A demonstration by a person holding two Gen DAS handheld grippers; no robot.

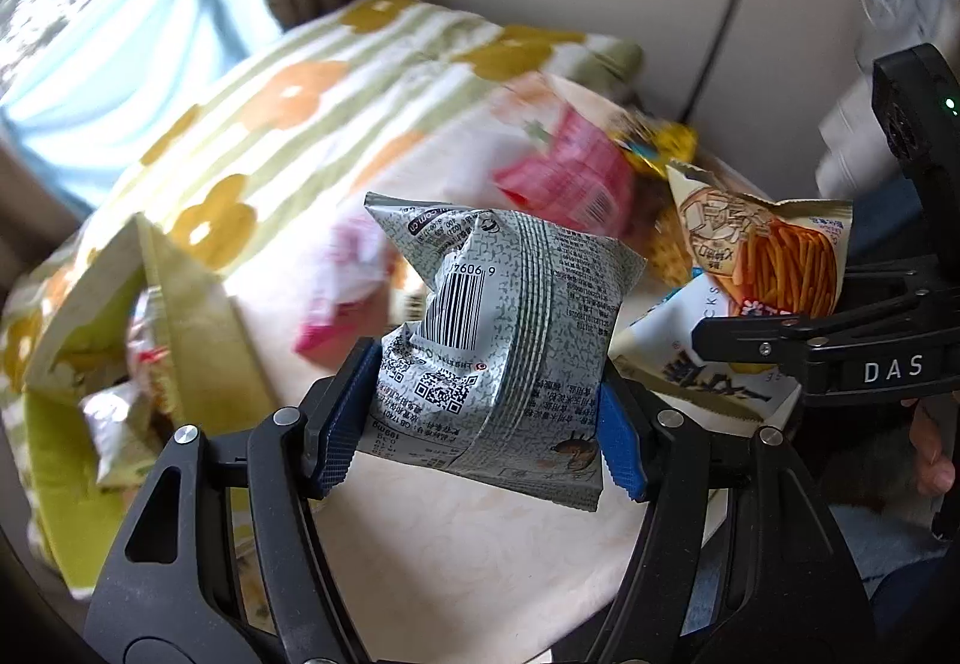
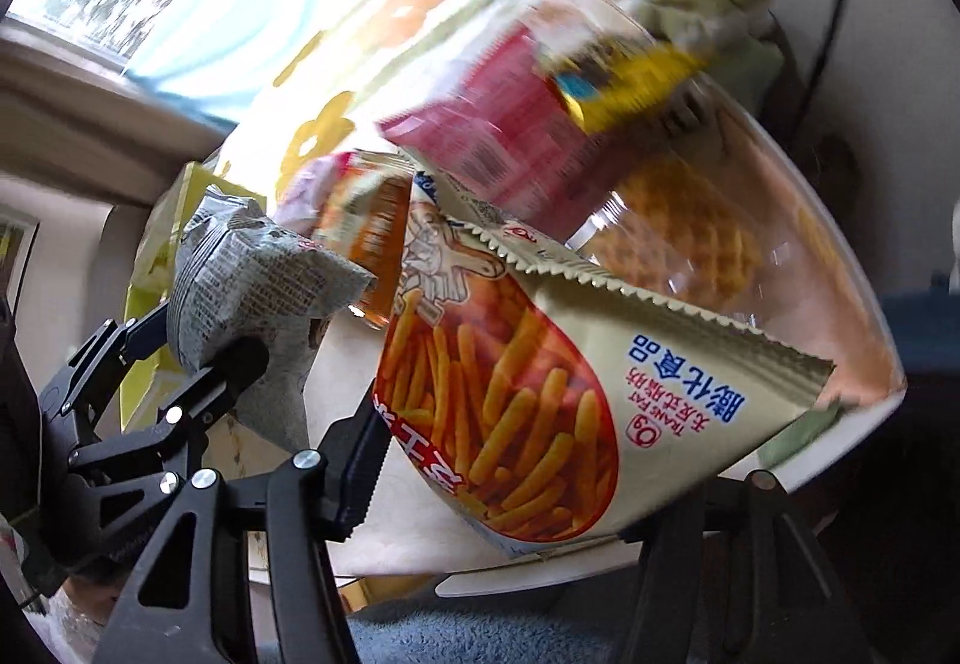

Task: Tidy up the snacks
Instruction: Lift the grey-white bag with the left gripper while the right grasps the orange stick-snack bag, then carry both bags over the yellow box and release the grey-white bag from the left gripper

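My left gripper (image 1: 486, 424) is shut on a silver-grey snack bag (image 1: 504, 340) with a barcode and holds it above the white table (image 1: 480, 574). The same bag shows in the right wrist view (image 2: 258, 298) with the left gripper (image 2: 198, 364) around it. My right gripper (image 2: 522, 478) is shut on a cream bag of orange snack sticks (image 2: 540, 400), lifted off the table; that bag also shows at the right of the left wrist view (image 1: 774, 256), with the right gripper (image 1: 840, 346) below it.
A green fabric bin (image 1: 180, 316) with several packets inside stands at the left. A pile of snacks, with a pink bag (image 1: 570, 172) and a yellow one (image 1: 660, 147), lies behind. A floral blanket (image 1: 288, 105) covers the bed. A clear tub of waffle snacks (image 2: 690, 238) sits at the right.
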